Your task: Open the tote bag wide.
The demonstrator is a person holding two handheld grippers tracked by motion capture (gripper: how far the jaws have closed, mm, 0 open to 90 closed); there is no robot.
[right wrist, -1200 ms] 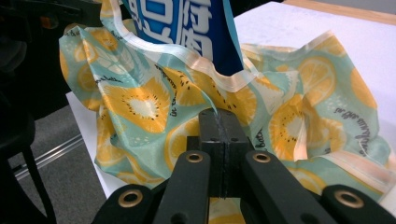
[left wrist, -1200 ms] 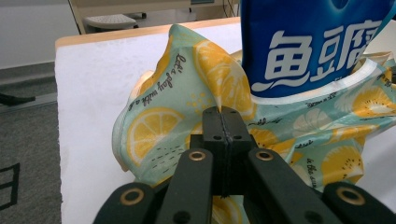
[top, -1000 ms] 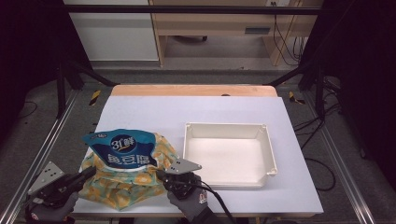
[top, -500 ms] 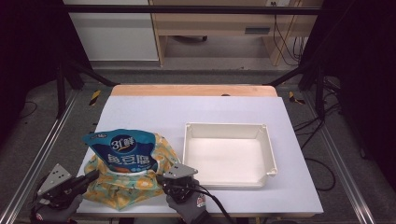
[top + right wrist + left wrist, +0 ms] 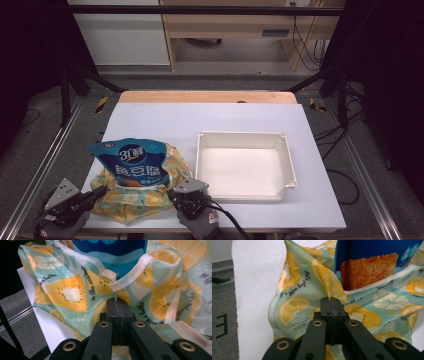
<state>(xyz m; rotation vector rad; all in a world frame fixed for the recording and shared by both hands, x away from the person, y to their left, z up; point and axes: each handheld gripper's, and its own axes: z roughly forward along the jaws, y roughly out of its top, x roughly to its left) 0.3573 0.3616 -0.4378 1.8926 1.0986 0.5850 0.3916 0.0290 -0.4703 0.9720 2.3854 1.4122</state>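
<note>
A teal cloth bag (image 5: 131, 204) printed with lemon slices sits at the table's front left. A blue snack packet (image 5: 132, 162) stands out of its mouth. My left gripper (image 5: 100, 191) is shut on the bag's left edge. My right gripper (image 5: 172, 194) is shut on its right edge. In the left gripper view the jaws (image 5: 330, 300) are pressed together, with the bag's fabric (image 5: 297, 302) gathered at their tip below the packet (image 5: 367, 267). In the right gripper view the shut jaws (image 5: 116, 300) pinch the bag's hemmed rim (image 5: 67, 292) under the packet (image 5: 117, 255).
A shallow white tray (image 5: 240, 135) lies right of the bag, near the right gripper. The white tabletop (image 5: 210, 117) ends in a wooden strip at the back. Metal rails and dark frame posts flank the table, and cables trail on the floor at right.
The right gripper has sunk a little with the bag's edge in it. The left gripper has edged slightly toward the bag. Both stay shut.
</note>
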